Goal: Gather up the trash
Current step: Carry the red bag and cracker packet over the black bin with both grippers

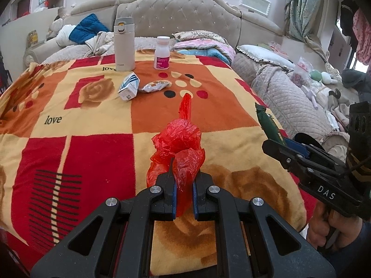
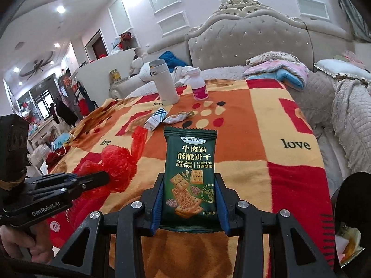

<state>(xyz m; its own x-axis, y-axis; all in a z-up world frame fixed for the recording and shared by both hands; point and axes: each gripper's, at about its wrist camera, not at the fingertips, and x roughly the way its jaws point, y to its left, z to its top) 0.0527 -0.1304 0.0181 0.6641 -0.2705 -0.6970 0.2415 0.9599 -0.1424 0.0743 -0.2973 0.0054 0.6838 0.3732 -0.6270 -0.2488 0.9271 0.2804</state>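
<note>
My left gripper (image 1: 184, 185) is shut on a red plastic bag (image 1: 178, 143), crumpled and held just above the patterned blanket (image 1: 92, 125); the bag also shows in the right wrist view (image 2: 116, 164). My right gripper (image 2: 190, 199) is shut on a green biscuit packet (image 2: 190, 169), held upright; it appears at the right of the left wrist view (image 1: 269, 125). A small blue-and-white carton (image 1: 128, 86) and a crumpled silver wrapper (image 1: 155, 85) lie on the blanket farther back, also seen in the right wrist view: carton (image 2: 156, 118), wrapper (image 2: 177, 117).
A beige thermos (image 1: 124, 44) and a white pill bottle with pink label (image 1: 162, 53) stand at the blanket's far edge. A tufted headboard (image 1: 185, 16), pillows and quilts lie behind and right. A blue face mask (image 2: 60, 141) lies at the left edge.
</note>
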